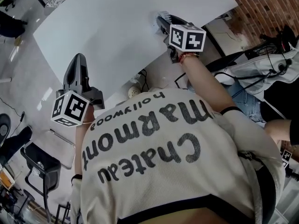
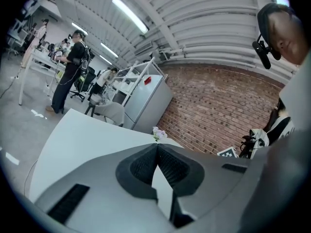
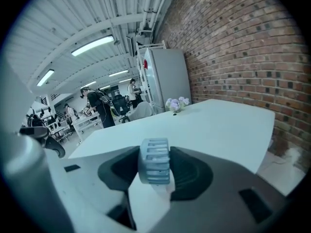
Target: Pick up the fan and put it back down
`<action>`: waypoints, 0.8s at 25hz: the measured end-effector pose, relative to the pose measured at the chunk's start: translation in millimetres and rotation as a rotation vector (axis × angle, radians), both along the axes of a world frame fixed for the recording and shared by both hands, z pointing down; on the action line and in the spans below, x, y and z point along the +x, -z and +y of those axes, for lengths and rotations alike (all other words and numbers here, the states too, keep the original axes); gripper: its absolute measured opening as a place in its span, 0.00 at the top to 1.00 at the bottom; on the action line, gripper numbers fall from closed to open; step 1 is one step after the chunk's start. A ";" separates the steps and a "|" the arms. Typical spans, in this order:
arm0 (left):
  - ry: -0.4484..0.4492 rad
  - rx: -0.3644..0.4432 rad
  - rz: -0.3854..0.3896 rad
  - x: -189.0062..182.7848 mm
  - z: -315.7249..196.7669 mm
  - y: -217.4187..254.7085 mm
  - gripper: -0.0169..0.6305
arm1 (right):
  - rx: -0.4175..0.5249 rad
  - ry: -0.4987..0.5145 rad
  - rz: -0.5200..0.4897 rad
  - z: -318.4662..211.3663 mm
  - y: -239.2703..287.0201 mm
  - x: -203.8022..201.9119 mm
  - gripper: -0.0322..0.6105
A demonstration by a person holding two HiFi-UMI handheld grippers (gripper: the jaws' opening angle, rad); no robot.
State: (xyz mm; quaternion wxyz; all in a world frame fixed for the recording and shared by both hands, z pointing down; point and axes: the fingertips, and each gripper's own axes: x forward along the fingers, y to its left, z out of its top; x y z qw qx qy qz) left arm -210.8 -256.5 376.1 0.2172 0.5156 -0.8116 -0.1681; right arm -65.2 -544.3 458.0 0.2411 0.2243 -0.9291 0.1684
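Note:
The fan (image 3: pixel 154 168) is a small pale grey round one with slatted sides. My right gripper (image 3: pixel 155 171) is shut on it, one pad pressing each side. In the head view the right gripper (image 1: pixel 161 22) reaches over the near right part of the white table (image 1: pixel 107 27), and only a pale bit of the fan (image 1: pixel 157 17) shows at its tip. Whether the fan touches the tabletop I cannot tell. My left gripper (image 2: pixel 157 148) is shut with nothing in it, its tips meeting. It hovers at the table's near left edge (image 1: pixel 78 59).
A small pot of pale flowers (image 3: pixel 176 104) stands at the table's far end, in front of a grey fridge (image 3: pixel 163 79) and a brick wall (image 3: pixel 238 57). People stand at desks far off (image 2: pixel 68 69). A black chair (image 1: pixel 39 164) and cables (image 1: pixel 142 78) lie below the table edge.

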 end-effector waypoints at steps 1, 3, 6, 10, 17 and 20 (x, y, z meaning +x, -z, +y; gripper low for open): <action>0.001 0.003 0.001 0.2 0.9 0.9 0.97 | 0.003 0.002 0.002 0.8 -0.3 -0.4 0.65; 0.000 0.005 -0.003 0.8 2.3 3.6 0.97 | 0.008 0.005 0.007 2.0 -1.2 -0.7 0.65; 0.004 0.010 -0.006 0.3 5.9 7.4 0.97 | 0.023 0.007 0.018 5.1 -0.2 -1.6 0.65; 0.007 0.015 -0.006 -0.1 9.6 8.8 0.97 | 0.038 0.010 0.031 9.6 0.1 -2.3 0.65; 0.004 -0.002 -0.030 -3.9 -0.1 4.5 0.97 | 0.041 0.018 0.035 1.9 -5.5 -5.9 0.65; 0.009 0.002 -0.020 -3.6 1.6 5.0 0.97 | 0.031 0.004 0.012 3.9 -2.6 -2.6 0.64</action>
